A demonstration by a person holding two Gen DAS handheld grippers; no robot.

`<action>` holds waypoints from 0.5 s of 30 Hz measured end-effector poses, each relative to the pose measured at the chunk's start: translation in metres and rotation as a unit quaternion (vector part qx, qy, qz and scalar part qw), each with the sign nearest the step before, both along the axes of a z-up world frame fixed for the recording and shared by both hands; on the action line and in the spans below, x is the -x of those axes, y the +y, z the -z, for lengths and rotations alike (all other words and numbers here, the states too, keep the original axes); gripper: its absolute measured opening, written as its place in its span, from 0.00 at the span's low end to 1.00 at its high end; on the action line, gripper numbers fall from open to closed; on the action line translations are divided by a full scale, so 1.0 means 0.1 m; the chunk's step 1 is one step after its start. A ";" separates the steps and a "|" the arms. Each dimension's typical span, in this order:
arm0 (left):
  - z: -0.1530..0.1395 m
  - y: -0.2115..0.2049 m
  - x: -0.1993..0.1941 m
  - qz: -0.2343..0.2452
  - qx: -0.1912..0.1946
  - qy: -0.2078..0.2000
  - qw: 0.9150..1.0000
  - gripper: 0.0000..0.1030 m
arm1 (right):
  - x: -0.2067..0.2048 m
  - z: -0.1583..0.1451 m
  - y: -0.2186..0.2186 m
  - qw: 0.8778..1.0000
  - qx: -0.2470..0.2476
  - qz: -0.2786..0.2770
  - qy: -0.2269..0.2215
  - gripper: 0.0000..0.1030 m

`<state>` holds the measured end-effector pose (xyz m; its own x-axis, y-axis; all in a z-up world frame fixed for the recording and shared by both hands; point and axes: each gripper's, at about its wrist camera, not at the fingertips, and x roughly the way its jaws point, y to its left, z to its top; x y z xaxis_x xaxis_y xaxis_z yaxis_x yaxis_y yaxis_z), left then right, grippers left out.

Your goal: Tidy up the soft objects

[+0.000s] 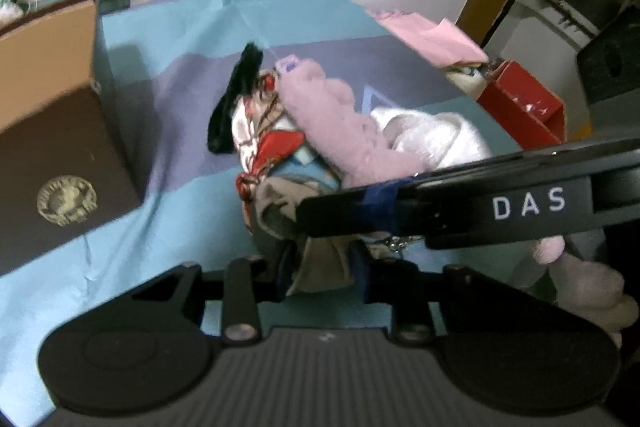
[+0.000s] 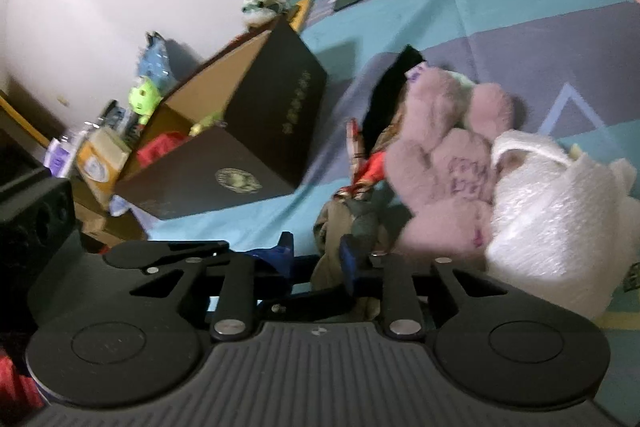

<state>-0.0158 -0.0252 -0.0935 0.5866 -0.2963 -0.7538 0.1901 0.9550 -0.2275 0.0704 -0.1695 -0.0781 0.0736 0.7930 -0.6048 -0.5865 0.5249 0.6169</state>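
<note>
Centrally, heap on blue bedcover (image 1: 168, 23) | left gripper (image 1: 322, 267) pinching khaki cloth (image 1: 320, 267) | right gripper (image 2: 316, 263) pinching khaki cloth too | judged light, limp, non-slip; grasp bunched fold, not edge.

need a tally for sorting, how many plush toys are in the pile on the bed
2: a pink plush mid-pile and a white plush against its right side. More may be buried under the cloths.
</note>
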 end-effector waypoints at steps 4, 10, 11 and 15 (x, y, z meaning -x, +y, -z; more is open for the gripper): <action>-0.20 0.08 0.12 0.013 0.008 -0.029 0.999 0.15 | 0.06 -0.08 0.02 1.000 -0.016 -0.001 -0.001 0.00; -0.26 0.26 0.15 0.023 0.018 -0.041 0.999 0.11 | 0.08 -0.13 0.17 1.000 -0.011 0.013 -0.009 0.00; -0.23 0.29 0.15 0.029 0.020 -0.035 0.999 0.12 | 0.08 -0.11 0.18 1.000 -0.004 0.024 -0.009 0.00; -0.07 0.44 0.20 0.039 0.025 -0.002 0.999 0.36 | 0.08 -0.05 0.12 0.999 0.020 0.035 0.013 0.06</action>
<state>-0.0356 0.0191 -0.0868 0.5637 -0.3785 -0.7342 0.2653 0.9247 -0.2730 0.0626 -0.1576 -0.0729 0.1122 0.7619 -0.6379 -0.5317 0.5883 0.6092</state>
